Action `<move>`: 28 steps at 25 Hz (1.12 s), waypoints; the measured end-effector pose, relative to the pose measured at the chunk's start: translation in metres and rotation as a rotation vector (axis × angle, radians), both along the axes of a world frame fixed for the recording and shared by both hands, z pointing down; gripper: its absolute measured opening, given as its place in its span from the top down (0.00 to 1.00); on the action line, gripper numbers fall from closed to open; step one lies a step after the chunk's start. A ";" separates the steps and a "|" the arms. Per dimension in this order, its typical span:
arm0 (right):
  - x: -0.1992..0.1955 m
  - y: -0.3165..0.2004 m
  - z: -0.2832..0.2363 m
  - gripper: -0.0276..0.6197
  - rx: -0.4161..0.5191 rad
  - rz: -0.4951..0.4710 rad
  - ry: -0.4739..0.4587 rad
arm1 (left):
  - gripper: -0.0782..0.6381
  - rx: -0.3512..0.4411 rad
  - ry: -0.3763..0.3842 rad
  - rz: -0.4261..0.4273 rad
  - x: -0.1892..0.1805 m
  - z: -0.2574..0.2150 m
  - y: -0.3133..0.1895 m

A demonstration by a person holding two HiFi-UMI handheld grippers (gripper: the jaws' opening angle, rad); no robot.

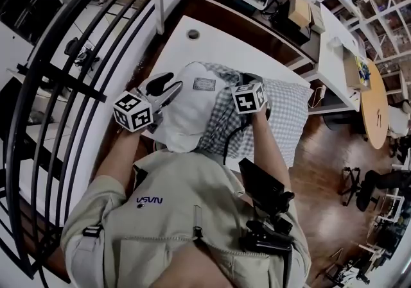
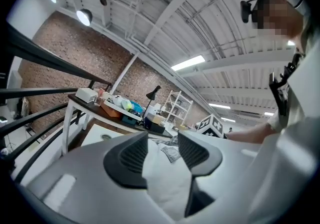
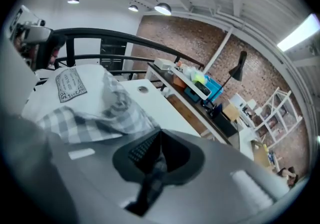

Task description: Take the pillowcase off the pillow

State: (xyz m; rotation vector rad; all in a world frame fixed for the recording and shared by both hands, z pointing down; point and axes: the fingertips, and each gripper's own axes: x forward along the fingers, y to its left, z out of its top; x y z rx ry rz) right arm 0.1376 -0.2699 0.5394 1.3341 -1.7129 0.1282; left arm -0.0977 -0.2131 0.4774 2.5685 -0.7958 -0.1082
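Pillow [image 1: 186, 110]: white and soft, it lies on the white surface [image 1: 212, 40] in front of us. Its near end is bare, with a sewn label [image 1: 203, 84] on top.
Pillowcase [image 1: 282, 113]: checked cloth, bunched round the far half of the pillow and not yet off.
Left claw [image 2: 162, 150]: jaws apart, with white pillow cloth standing between them. It looks loose rather than pinched, though the close view leaves some doubt.
Right claw [image 3: 157, 143]: jaws together, clamped on a fold of the pillowcase.
Handling: we judge both light and limp. The pillow squashes and tends to drag along with the case.
Where to hold: we take a deep bite of the bare pillow end, and hold the case by its open hem.
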 end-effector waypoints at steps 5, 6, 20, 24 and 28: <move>-0.022 -0.001 -0.020 0.89 0.027 -0.072 -0.055 | 0.51 -0.101 -0.187 0.041 0.039 0.042 -0.048; -0.029 -0.001 -0.028 0.85 0.033 -0.091 -0.089 | 0.51 -0.133 -0.219 0.043 0.043 0.053 -0.053; -0.127 -0.019 -0.016 0.62 -0.278 -0.432 -0.268 | 0.85 0.045 -0.390 0.184 0.071 0.038 0.007; -0.097 -0.032 0.003 0.95 -0.289 -0.323 -0.091 | 0.85 0.172 -0.391 0.195 0.072 0.010 0.027; -0.054 -0.060 -0.020 0.95 -0.144 -0.145 -0.039 | 0.85 0.191 -0.276 0.118 0.046 -0.023 0.026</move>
